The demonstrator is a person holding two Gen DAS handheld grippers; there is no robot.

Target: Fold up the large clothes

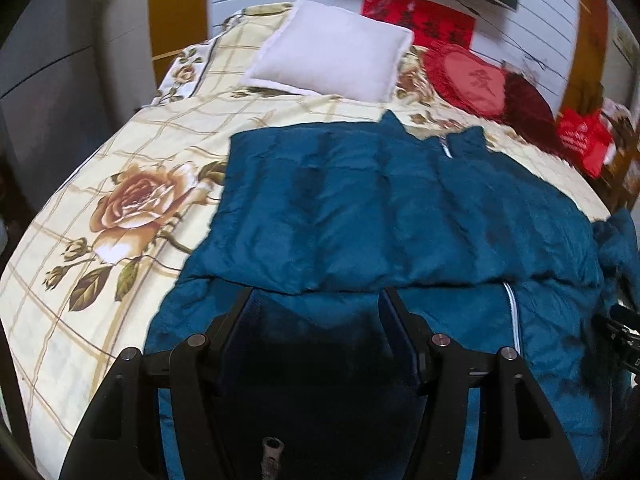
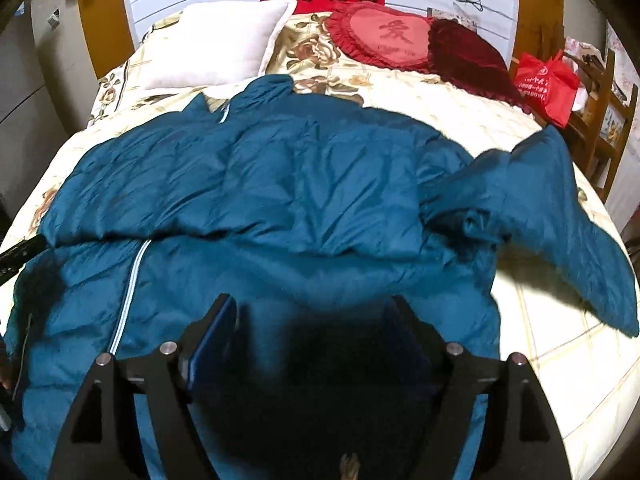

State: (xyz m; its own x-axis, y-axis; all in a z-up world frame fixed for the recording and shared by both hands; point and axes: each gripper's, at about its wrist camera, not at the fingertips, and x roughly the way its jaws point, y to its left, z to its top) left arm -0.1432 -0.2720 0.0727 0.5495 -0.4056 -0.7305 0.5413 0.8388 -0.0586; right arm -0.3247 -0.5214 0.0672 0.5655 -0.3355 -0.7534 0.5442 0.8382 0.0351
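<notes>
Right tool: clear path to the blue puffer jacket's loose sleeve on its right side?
Probably yes. The right tool hangs open over the blue puffer jacket; the loose sleeve lies flat on the floral bedspread, nothing on top or between.

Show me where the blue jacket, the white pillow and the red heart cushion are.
blue jacket point(image 2: 320, 184): right wrist view, middle of the quilted body.
white pillow point(image 1: 332, 52): left wrist view, centre of its face.
red heart cushion point(image 2: 388, 38): right wrist view, the lighter centre panel.
</notes>
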